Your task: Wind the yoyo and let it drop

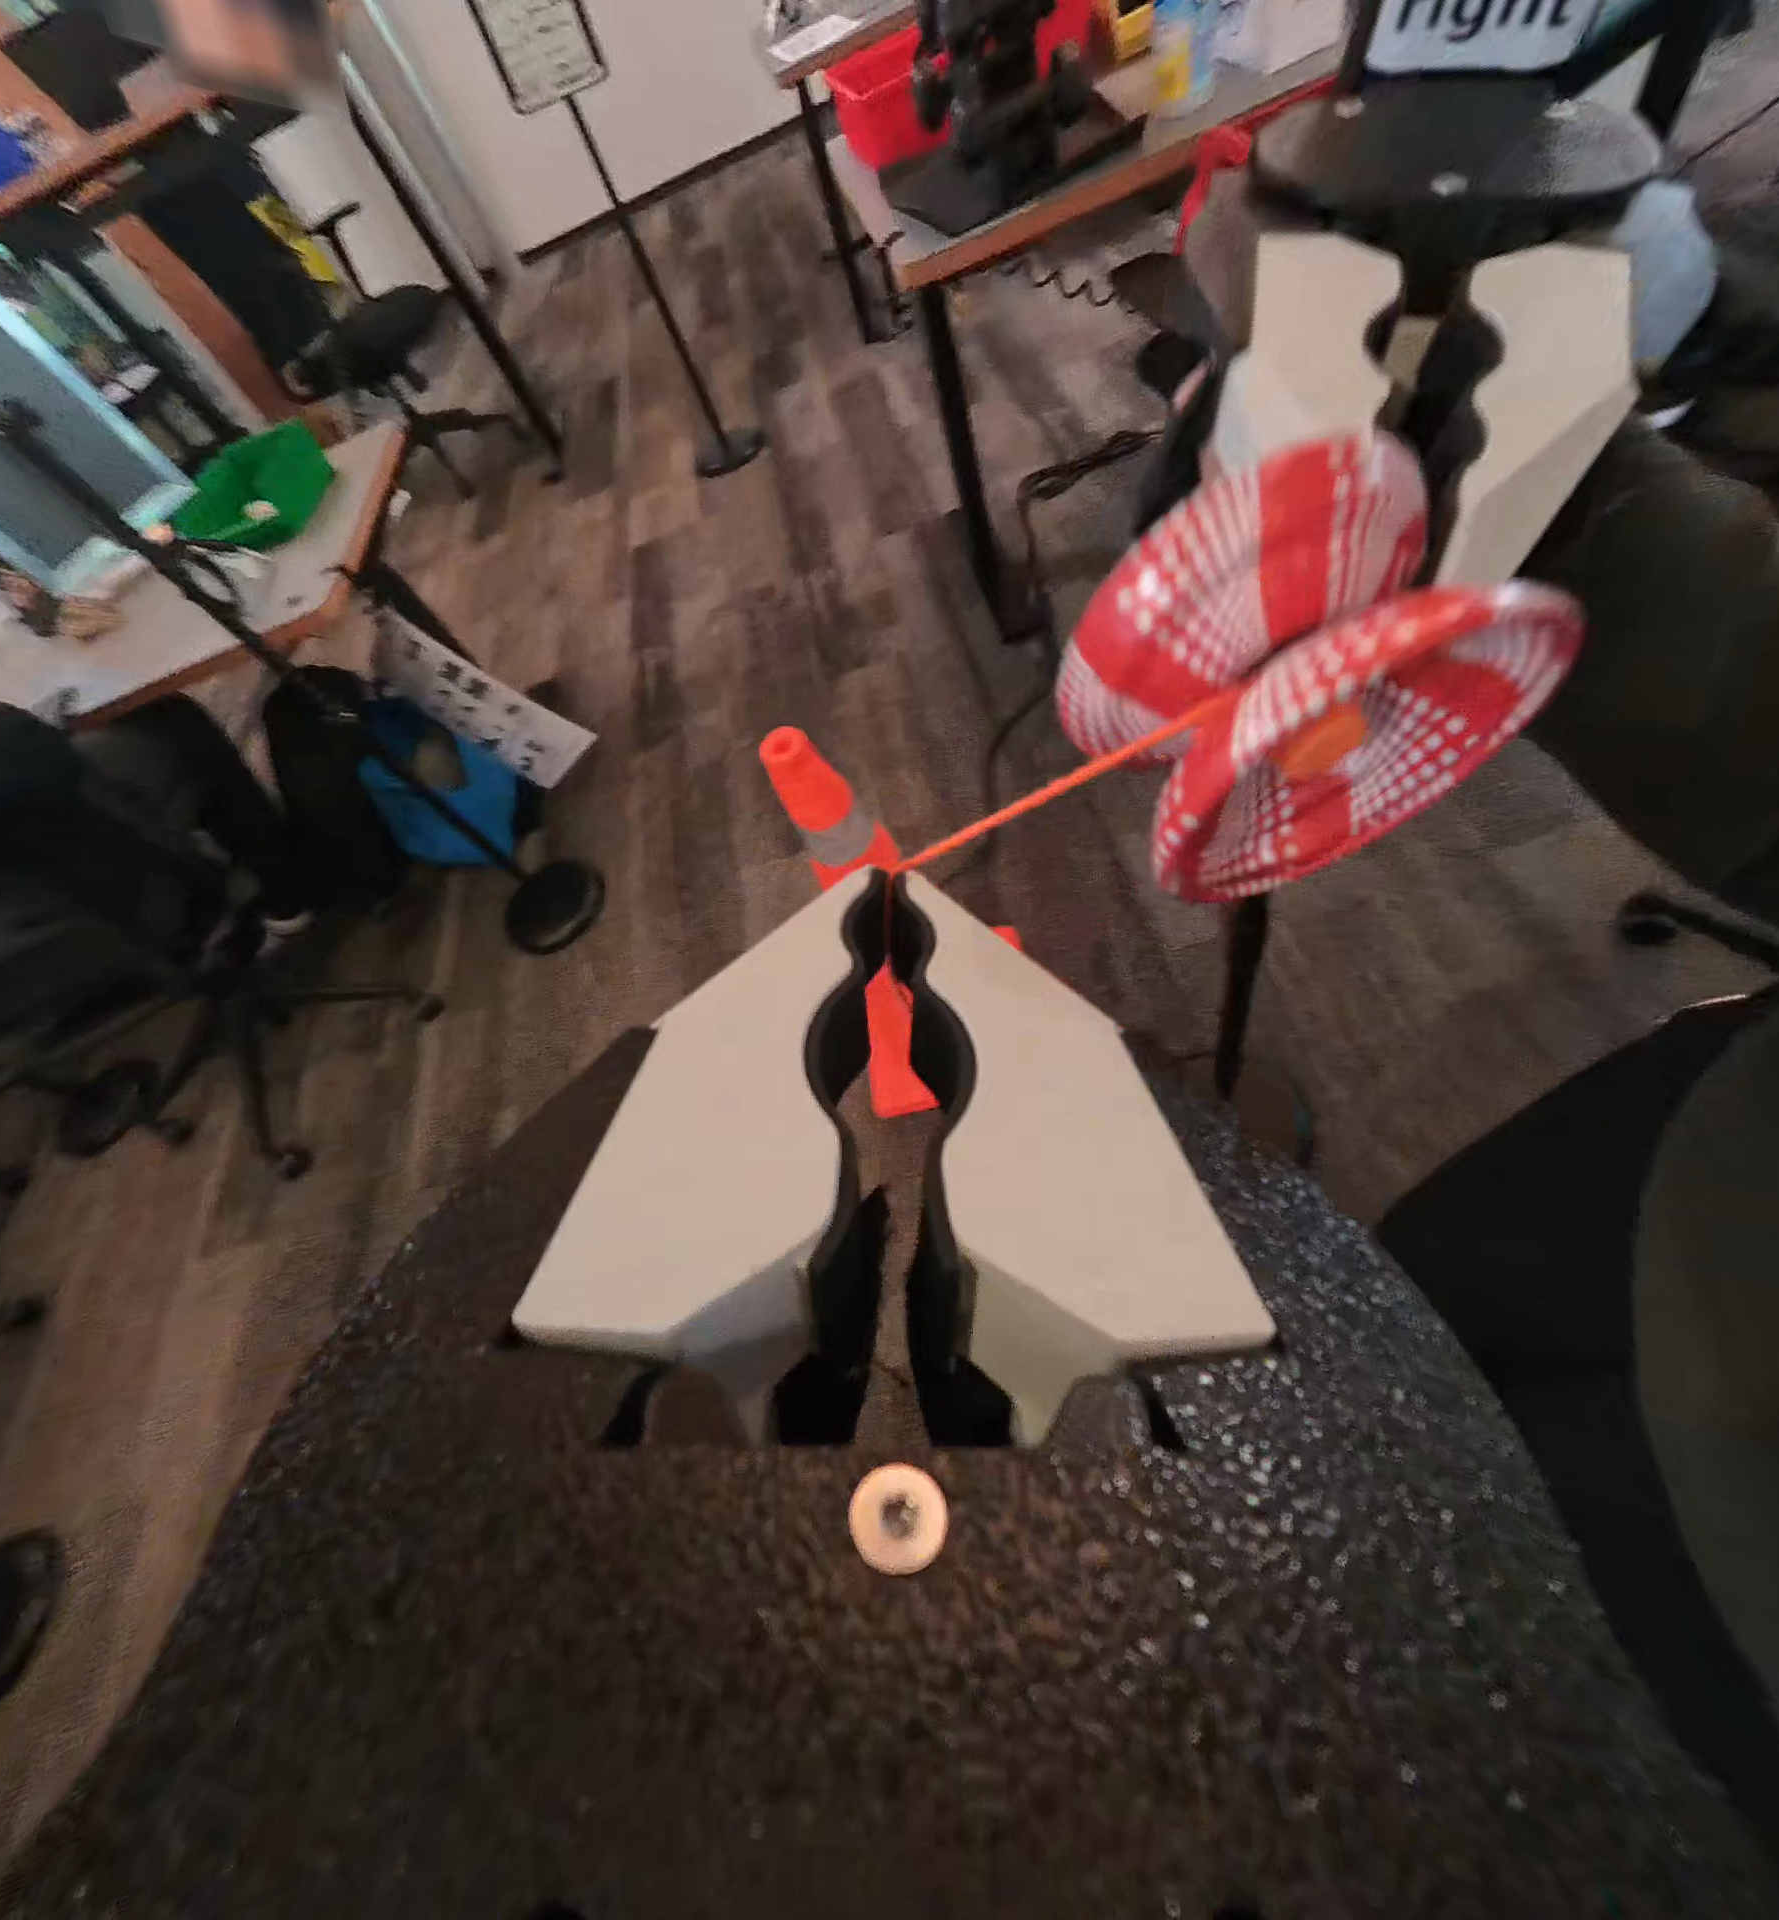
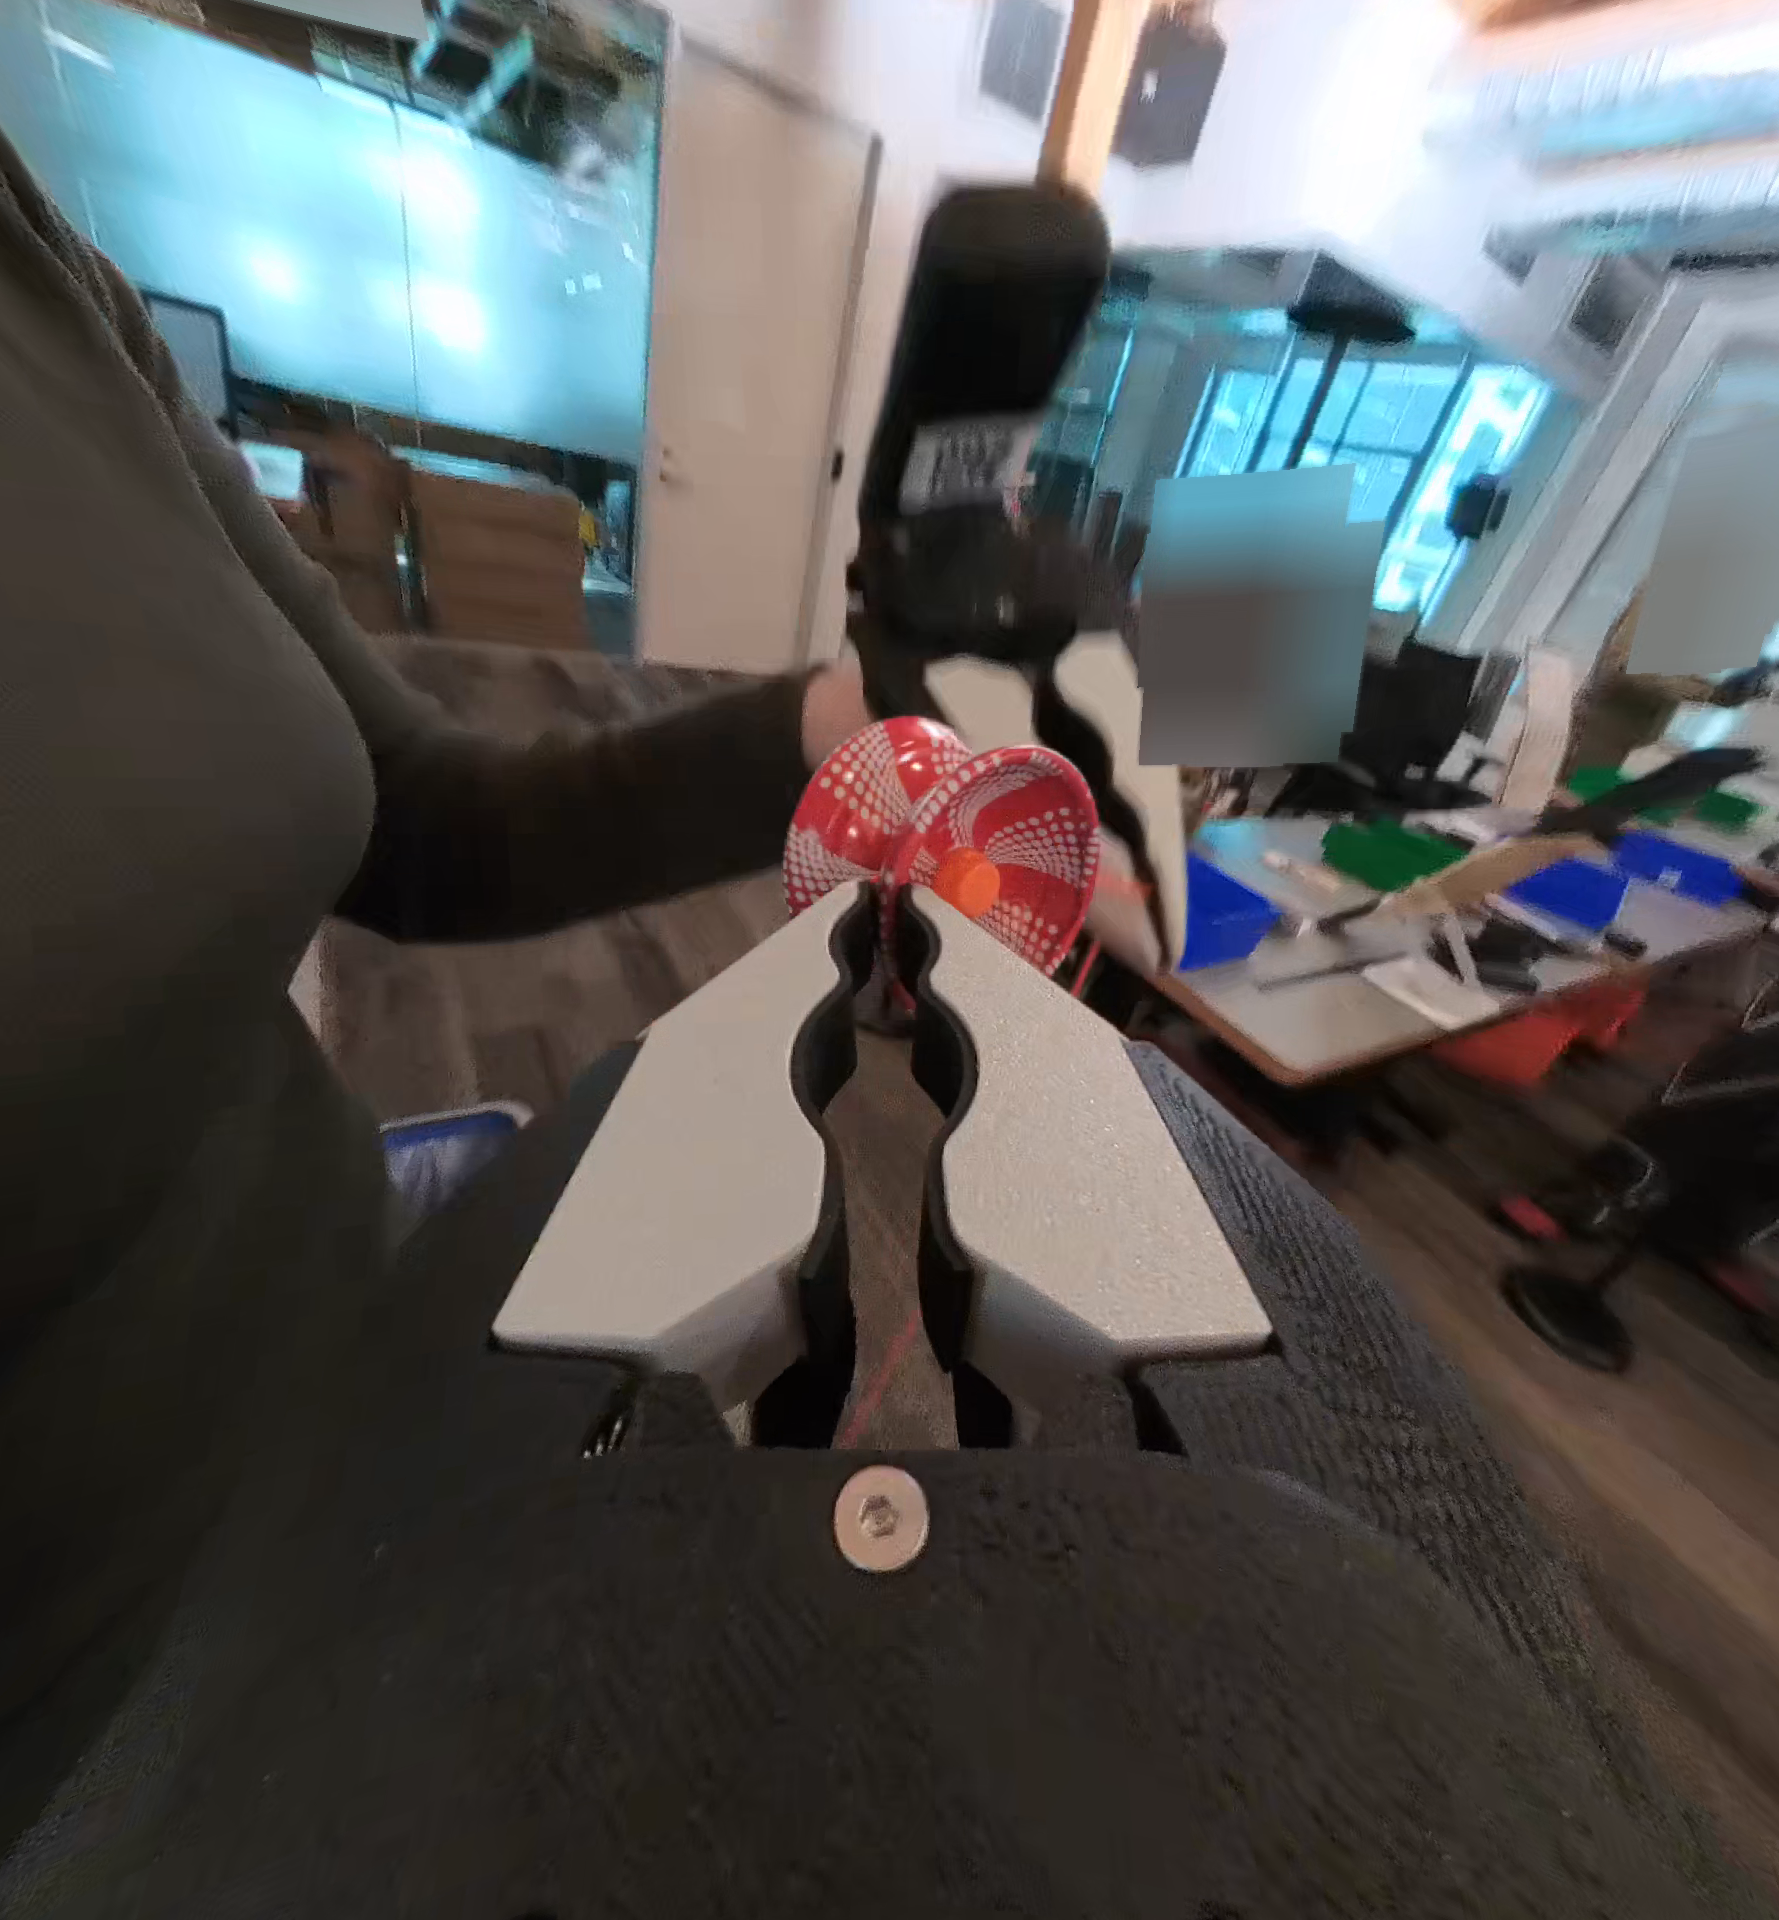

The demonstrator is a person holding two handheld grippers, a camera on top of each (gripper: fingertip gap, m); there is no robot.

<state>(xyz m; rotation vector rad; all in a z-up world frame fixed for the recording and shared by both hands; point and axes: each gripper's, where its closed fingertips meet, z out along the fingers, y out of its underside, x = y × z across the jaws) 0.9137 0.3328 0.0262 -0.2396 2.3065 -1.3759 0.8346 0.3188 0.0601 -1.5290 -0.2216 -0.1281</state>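
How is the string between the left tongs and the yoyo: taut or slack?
Taut: the thin orange string runs straight from the left tongs to the red-and-white yoyo.

Both views are evenly lit by soft indoor light, with no hard shadows on the floor (image 1: 656, 644). In the right wrist view the windows (image 2: 1363, 436) and the glass wall (image 2: 345, 260) glow pale blue-white and wash out, and the ceiling at the upper right is overexposed. That view is smeared by motion blur across the background; the yoyo (image 2: 942, 842) stays fairly sharp. In the left wrist view the yoyo (image 1: 1311, 665) is blurred, while the floor and the orange cone (image 1: 812, 800) are clearer. Wide-angle distortion bends straight lines near the edges of both pictures. Small specks of glare dot the textured black housing (image 1: 1332, 1455).
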